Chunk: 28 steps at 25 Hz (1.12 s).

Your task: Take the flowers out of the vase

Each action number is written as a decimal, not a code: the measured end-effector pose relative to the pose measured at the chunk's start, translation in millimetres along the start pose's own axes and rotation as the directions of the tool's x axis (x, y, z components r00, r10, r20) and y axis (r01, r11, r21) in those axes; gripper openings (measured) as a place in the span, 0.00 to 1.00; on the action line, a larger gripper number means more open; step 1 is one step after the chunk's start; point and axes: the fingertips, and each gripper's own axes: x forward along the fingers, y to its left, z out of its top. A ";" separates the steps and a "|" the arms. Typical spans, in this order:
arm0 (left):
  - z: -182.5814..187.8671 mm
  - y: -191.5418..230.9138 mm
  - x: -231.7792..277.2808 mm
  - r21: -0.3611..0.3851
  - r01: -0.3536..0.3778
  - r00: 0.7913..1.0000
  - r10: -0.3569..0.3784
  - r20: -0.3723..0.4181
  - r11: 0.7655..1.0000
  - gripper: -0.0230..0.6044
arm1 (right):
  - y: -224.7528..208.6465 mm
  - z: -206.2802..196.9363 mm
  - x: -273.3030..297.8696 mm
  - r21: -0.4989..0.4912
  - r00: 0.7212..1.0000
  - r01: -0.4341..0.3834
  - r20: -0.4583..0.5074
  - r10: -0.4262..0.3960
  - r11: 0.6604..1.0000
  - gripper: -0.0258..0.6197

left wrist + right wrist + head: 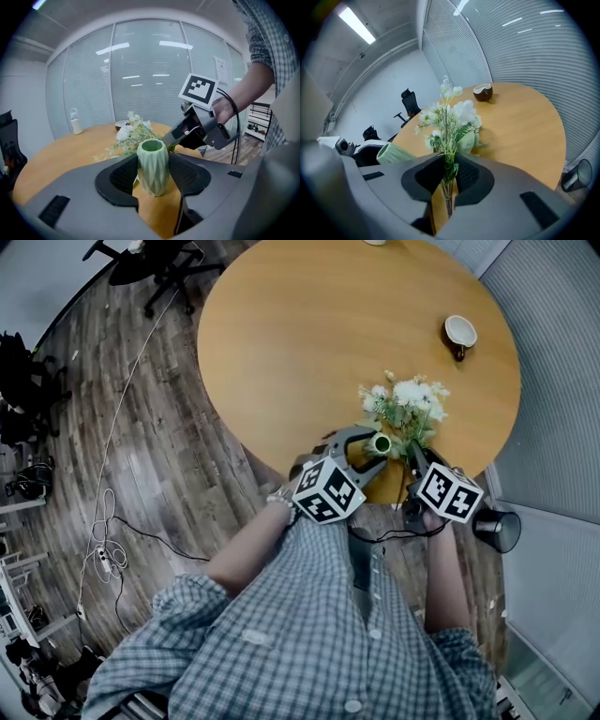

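A ribbed pale green vase (152,164) stands upright on the round wooden table (309,334) near its front edge, and its mouth is empty. My left gripper (153,176) is shut on the vase, one pad on each side. Beside the vase (381,443), my right gripper (412,457) is shut on the thin stems of a bunch of white flowers (450,117) with green leaves. The flowers (408,404) are outside the vase and reach away from me, low over the tabletop. In the right gripper view the vase (393,153) shows at the left of the right gripper (449,180).
A brown cup (458,334) sits at the table's far right. A small white bottle (75,121) stands on the far side. A dark waste bin (497,526) is on the floor by the table's right edge. Office chairs (408,101) stand beyond the table.
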 end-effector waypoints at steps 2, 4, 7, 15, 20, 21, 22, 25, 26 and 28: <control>0.1 0.3 0.9 0.000 -0.002 1.000 0.002 0.001 1.000 0.39 | -3.4 -3.1 4.3 -0.007 1.000 0.013 -0.012 -0.013 1.000 0.12; -0.6 0.1 1.3 0.000 -0.005 1.000 0.005 0.001 1.000 0.39 | -5.6 -7.2 8.3 -0.044 0.999 0.024 -0.024 -0.025 0.999 0.12; -0.9 0.5 -0.2 -0.002 -0.006 1.000 0.006 0.002 1.000 0.39 | -5.3 -11.2 12.2 -0.122 0.998 0.044 -0.032 -0.048 0.992 0.12; 1.1 1.5 0.2 -0.007 -0.005 1.000 0.005 0.005 1.000 0.39 | -5.1 -12.8 10.0 -0.181 0.998 0.048 -0.027 -0.054 0.982 0.27; -0.5 2.2 1.6 -0.005 -0.008 1.000 0.008 0.002 1.000 0.39 | -5.6 -4.9 -5.8 -0.166 0.997 0.072 0.036 -0.067 0.984 0.28; -0.6 2.0 1.9 -0.004 -0.009 1.000 0.009 0.001 1.000 0.39 | -4.9 -3.0 -11.6 -0.167 0.997 0.074 0.048 -0.067 0.983 0.28; -0.4 1.9 2.1 -0.002 -0.010 1.000 0.010 0.001 1.000 0.39 | -3.9 -0.9 -18.0 -0.168 0.996 0.076 0.060 -0.067 0.983 0.28; 0.5 2.0 1.4 0.000 -0.017 1.000 0.017 0.002 1.000 0.39 | 1.3 6.5 -40.3 -0.154 0.993 0.072 0.101 -0.056 0.986 0.28; 0.7 1.9 1.4 0.000 -0.020 1.000 0.020 0.002 1.000 0.39 | 2.8 8.7 -47.8 -0.142 0.992 0.068 0.117 -0.051 0.988 0.28; 0.3 1.4 1.9 0.000 -0.025 1.000 0.025 0.001 1.000 0.39 | 5.2 11.2 -61.6 -0.119 0.988 0.059 0.146 -0.041 0.991 0.28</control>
